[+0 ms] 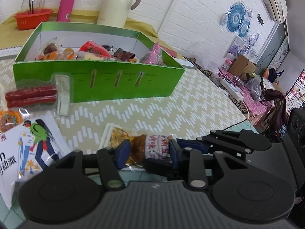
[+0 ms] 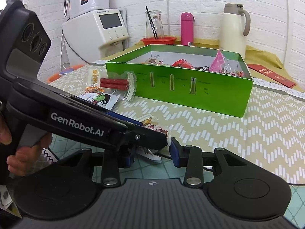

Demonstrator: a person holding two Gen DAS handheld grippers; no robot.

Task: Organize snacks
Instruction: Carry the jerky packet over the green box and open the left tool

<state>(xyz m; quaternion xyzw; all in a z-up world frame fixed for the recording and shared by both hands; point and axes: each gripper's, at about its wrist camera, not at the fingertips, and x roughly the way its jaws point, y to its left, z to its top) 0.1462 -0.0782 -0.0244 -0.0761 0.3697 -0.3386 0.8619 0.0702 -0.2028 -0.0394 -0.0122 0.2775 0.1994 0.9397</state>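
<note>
A clear snack packet with brown filling and a red-and-white label lies at the table's near edge. My left gripper is shut on it, a blue pad pressed to each side. In the right wrist view that gripper crosses from the left over the same packet. My right gripper stands open around the packet's near end; one of its fingers reaches in beside the left one. Behind stands the green box holding several wrapped snacks. Left of it lie a red sausage-stick packet and a white packet with a hiker picture.
A cream thermos jug, a pink bottle and a red basket stand behind the box. A white water dispenser is at the back left. A person's hand holds the left gripper's handle. Patterned tablecloth lies bare right of the packet.
</note>
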